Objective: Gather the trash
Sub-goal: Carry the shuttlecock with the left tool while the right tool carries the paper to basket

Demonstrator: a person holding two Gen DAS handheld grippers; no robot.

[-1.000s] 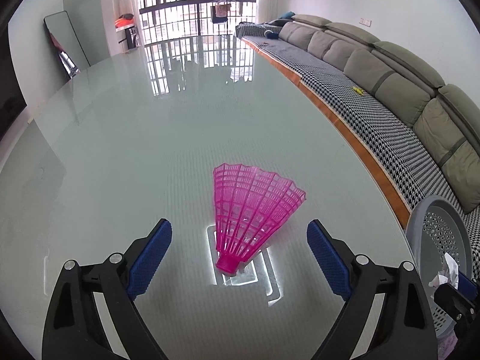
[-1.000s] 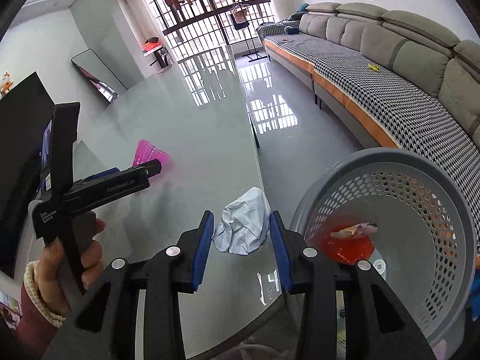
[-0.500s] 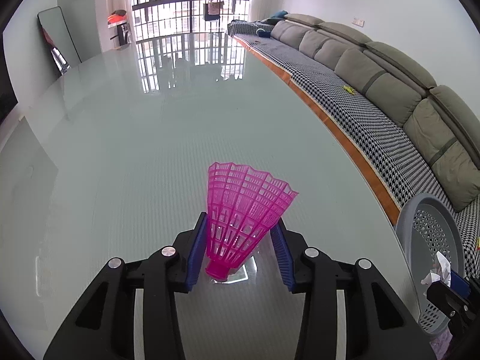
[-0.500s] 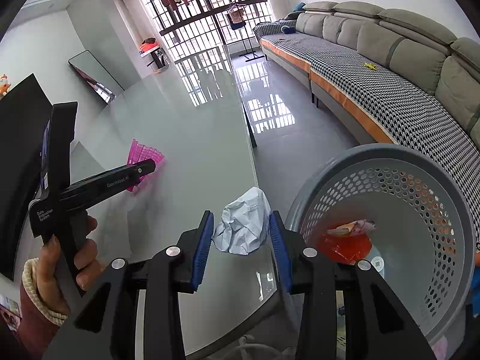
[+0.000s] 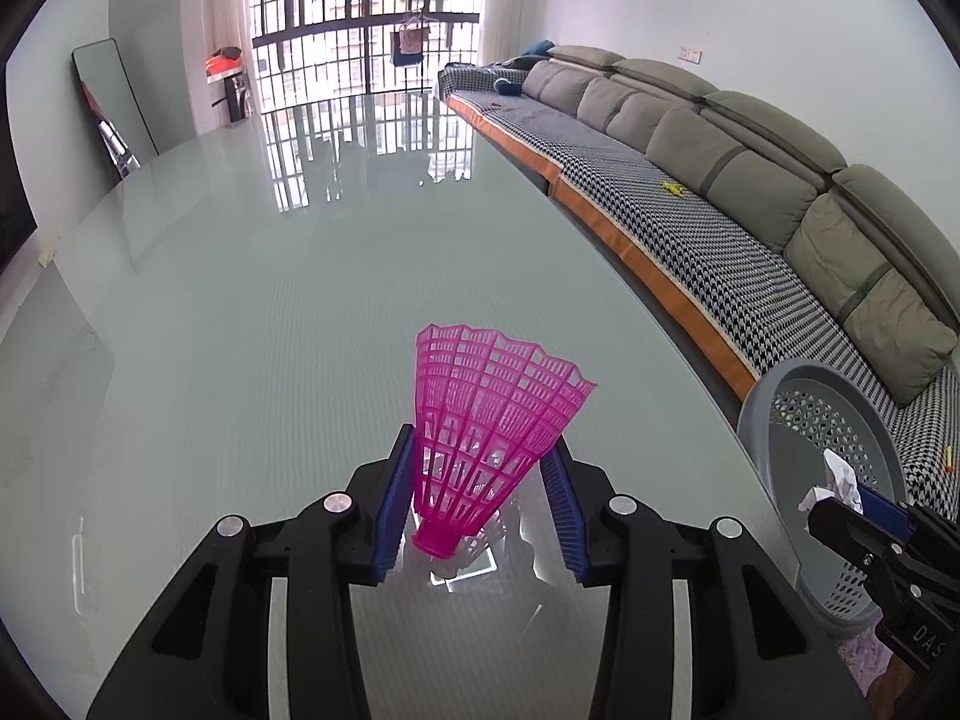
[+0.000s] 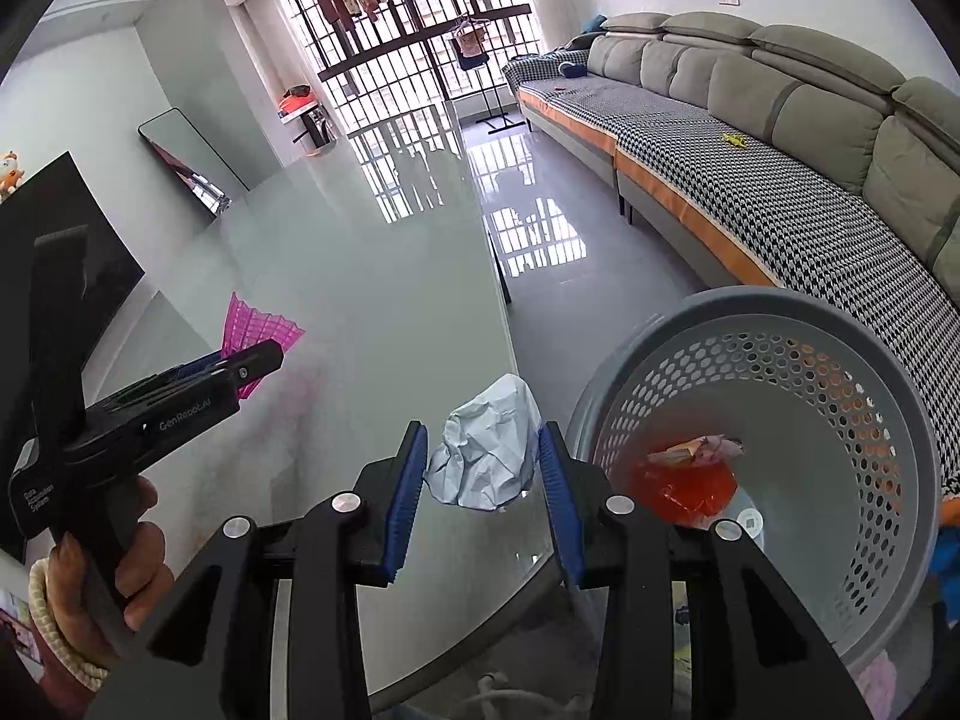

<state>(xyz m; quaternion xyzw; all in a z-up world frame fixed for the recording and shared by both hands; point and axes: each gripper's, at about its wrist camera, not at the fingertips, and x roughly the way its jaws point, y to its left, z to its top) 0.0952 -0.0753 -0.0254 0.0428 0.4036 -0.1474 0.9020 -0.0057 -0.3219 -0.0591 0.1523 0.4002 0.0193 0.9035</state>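
My left gripper (image 5: 480, 504) is shut on a pink plastic shuttlecock (image 5: 486, 420) and holds it lifted off the glass table (image 5: 270, 330). It also shows in the right wrist view (image 6: 255, 339), held by the left gripper (image 6: 240, 369). My right gripper (image 6: 483, 480) is shut on a crumpled white paper ball (image 6: 489, 459) above the table's right edge, next to a grey perforated basket (image 6: 840, 396). The basket holds red and pink trash (image 6: 690, 477). In the left wrist view the basket (image 5: 780, 408) stands at the right, with the right gripper's paper (image 5: 837, 480) in front of it.
A long grey sofa (image 5: 750, 180) with a houndstooth cover runs along the right wall. A mirror (image 5: 114, 102) leans on the far left wall. A dark screen (image 6: 72, 252) stands left of the table. Glossy floor (image 6: 540, 228) lies between table and sofa.
My left gripper closed on the shuttlecock and lifted it off the table. My right gripper kept hold of the paper ball and stayed almost still beside the basket.
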